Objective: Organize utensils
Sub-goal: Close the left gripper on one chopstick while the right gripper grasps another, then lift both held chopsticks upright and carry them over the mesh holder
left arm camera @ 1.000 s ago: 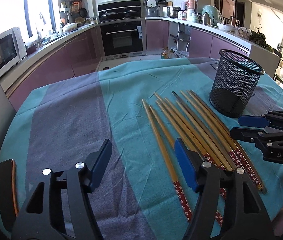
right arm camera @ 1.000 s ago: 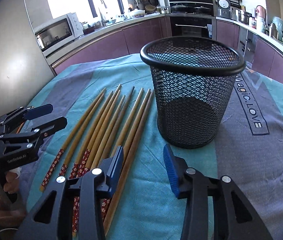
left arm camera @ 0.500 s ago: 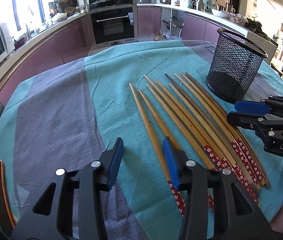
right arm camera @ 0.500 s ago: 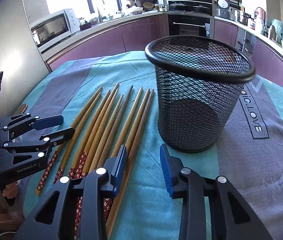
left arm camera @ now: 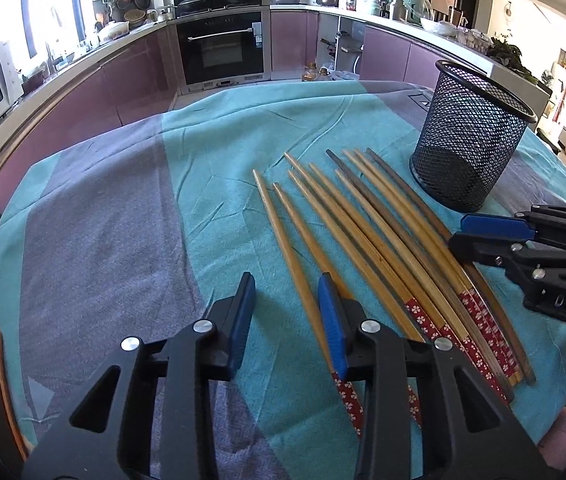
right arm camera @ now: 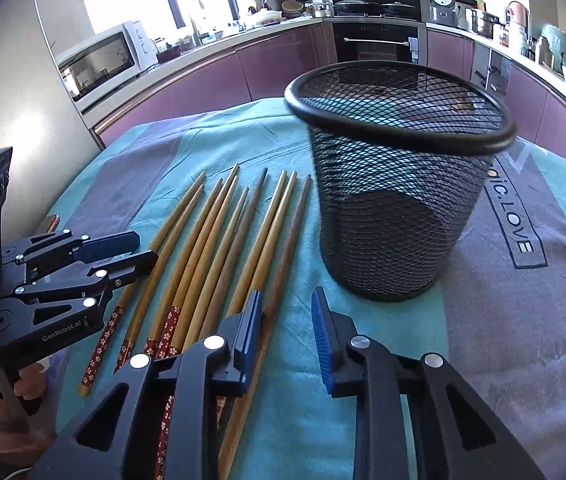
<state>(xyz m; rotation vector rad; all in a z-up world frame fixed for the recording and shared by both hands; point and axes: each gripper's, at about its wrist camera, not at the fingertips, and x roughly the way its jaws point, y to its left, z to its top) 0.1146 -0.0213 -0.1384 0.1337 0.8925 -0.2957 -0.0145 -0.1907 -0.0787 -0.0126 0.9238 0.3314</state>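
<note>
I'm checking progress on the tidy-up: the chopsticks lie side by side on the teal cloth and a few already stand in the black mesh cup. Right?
Not quite. The black mesh cup is empty: the right wrist view looks through its mesh and over its rim and shows no sticks inside. The chopsticks do lie side by side on the teal cloth, beside the cup.

Both fisheye views look steeply down along hand-held gripper fingers, close above the desk [left arm camera: 95, 216]; both share the chopsticks [left arm camera: 367, 240] [right arm camera: 211, 248] and mesh cup [left arm camera: 471, 148] [right arm camera: 391, 208]; each sees the other.
</note>
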